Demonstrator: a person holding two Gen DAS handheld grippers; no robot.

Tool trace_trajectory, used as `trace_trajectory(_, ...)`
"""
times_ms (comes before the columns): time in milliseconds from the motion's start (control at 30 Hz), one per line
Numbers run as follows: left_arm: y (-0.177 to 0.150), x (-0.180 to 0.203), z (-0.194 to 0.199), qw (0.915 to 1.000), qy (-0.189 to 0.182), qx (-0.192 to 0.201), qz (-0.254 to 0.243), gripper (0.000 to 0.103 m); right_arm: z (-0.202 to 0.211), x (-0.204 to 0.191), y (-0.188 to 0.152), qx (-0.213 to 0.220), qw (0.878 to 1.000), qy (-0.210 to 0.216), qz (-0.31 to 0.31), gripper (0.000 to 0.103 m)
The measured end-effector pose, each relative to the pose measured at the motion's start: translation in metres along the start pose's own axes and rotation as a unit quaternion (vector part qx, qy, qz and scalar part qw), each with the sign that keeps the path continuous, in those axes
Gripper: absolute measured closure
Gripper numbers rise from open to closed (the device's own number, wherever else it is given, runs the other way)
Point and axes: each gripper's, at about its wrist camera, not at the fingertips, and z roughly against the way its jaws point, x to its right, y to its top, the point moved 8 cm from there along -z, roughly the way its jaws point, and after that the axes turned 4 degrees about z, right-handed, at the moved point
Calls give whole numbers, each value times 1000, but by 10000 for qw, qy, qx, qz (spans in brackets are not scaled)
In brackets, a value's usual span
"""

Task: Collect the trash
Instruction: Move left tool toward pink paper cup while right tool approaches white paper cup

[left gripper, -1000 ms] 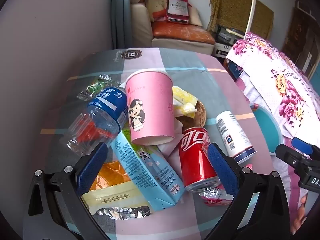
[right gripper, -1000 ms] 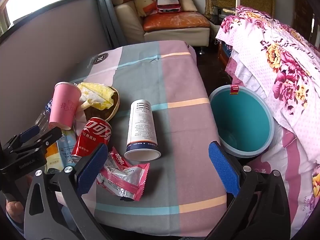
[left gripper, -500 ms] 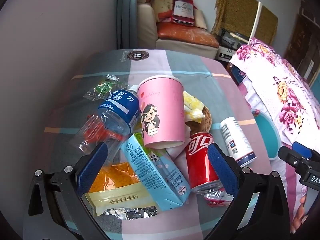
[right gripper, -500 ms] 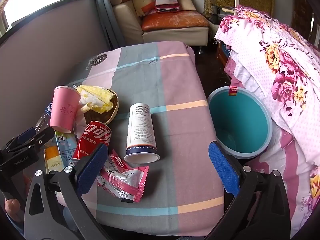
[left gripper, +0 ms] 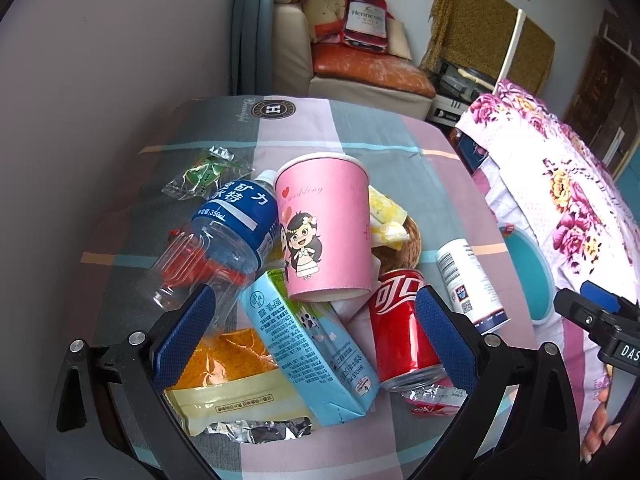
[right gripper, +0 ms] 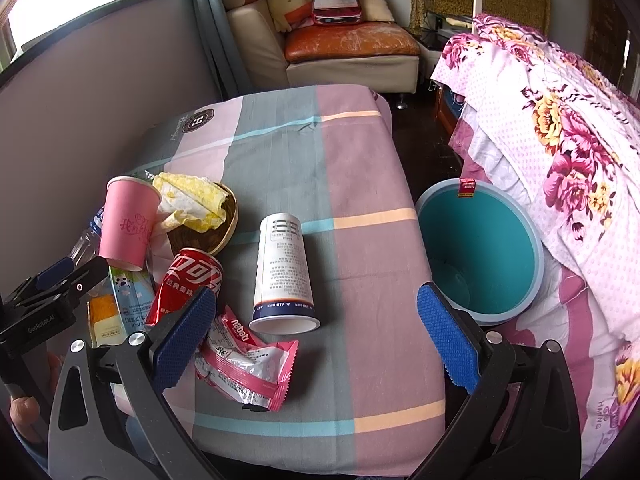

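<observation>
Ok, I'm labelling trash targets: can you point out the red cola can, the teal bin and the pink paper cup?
red cola can (left gripper: 404,328), left wrist view, on its red side.
teal bin (right gripper: 480,240), right wrist view, on its inner wall.
pink paper cup (left gripper: 324,232), left wrist view, on its printed side.

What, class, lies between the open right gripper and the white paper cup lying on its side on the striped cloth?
Nothing visible. The right gripper is open over the white paper cup; the crumpled pink wrapper lies nearer, beside the path.

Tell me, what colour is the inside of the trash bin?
Teal inside the trash bin, with a paler blue rim; the right wrist view shows it best.
</observation>
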Motion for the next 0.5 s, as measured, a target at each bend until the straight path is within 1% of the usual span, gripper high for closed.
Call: trace_trajectory(500,1,-4,-4,10000,21,-34,12,3,-3,-1,7,-58,10000,20,23,6)
